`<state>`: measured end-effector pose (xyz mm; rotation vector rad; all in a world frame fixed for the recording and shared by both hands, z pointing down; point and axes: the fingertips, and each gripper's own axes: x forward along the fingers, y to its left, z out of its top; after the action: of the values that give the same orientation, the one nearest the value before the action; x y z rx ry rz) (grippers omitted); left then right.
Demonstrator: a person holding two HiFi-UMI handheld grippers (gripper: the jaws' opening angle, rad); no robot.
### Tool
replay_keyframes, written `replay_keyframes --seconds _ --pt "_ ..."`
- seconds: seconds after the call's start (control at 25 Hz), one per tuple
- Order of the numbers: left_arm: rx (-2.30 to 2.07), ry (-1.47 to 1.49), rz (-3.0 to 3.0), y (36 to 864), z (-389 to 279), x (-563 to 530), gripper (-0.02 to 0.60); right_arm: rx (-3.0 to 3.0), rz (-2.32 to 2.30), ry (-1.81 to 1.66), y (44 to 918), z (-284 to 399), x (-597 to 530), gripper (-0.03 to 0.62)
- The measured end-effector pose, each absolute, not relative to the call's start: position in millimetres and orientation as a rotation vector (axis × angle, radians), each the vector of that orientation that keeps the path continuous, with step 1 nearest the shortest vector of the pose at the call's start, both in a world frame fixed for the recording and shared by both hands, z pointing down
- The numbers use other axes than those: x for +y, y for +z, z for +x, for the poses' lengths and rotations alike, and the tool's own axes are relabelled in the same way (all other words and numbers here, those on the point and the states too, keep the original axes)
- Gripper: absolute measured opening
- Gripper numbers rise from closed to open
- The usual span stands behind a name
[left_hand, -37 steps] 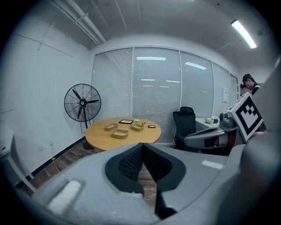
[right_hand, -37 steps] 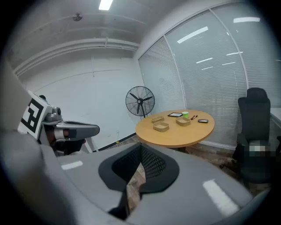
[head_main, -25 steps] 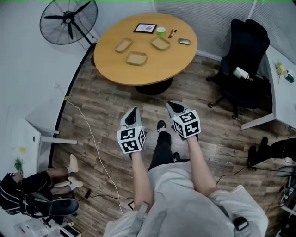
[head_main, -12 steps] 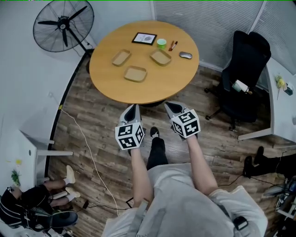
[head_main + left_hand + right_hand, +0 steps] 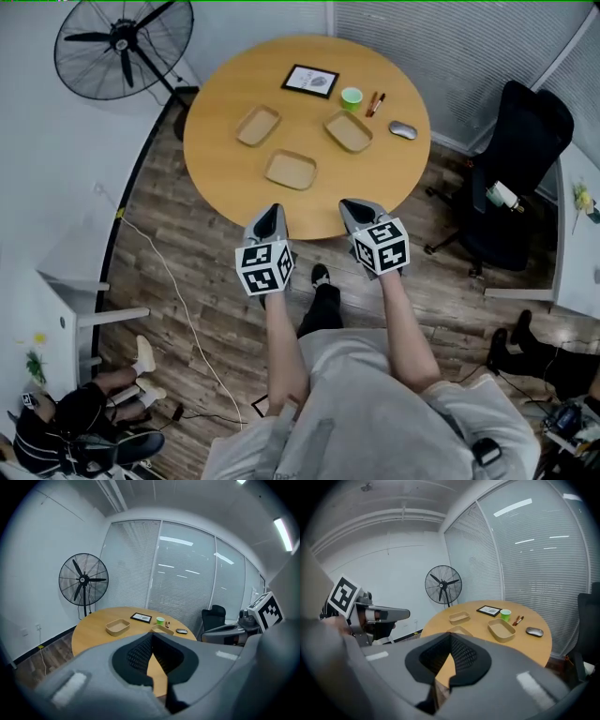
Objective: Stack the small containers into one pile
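Three small containers (image 5: 291, 170) are lying well apart on the round table (image 5: 211, 164), none stacked. The left gripper (image 5: 271, 217) and right gripper (image 5: 354, 210) are hovering at its near edge, jaws pressed together on nothing. Reaching in like that risks shoving a container away.

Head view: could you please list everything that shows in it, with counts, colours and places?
round wooden table: one, light brown, upper centre.
shallow tan containers: three, on the table, apart, unstacked.
black-framed picture: one, table's far side.
small green cup: one, right of the picture.
reddish pens: two, right of the cup.
grey computer mouse: one, table's right side.
black standing fan: one, top left.
black office chair: one, right.
white cable: one, on the floor, left.
left gripper, right gripper: grey, jaws together, empty, at the table's near edge.
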<state>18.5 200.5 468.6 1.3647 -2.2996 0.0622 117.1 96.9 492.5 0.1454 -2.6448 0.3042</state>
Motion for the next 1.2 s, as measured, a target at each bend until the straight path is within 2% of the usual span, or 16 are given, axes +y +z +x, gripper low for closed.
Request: replay_keyframes --seconds 0.2,0.56,0.92,1.2 --pt "-2.264 0.074 1.332 490 -38 179 0.003 -2.600 0.120 0.316 511 63 80 0.002" --pt "-2.163 0.090 1.329 532 -92 146 0.003 -2.516 0.151 0.293 547 8 49 0.002" --pt "-2.105 0.132 1.241 580 -110 132 0.003 -2.434 0.100 0.277 587 -12 26 0.002" --pt "-2.114 0.168 1.087 611 -126 117 0.004 -2.357 -0.182 0.162 611 -52 9 0.002"
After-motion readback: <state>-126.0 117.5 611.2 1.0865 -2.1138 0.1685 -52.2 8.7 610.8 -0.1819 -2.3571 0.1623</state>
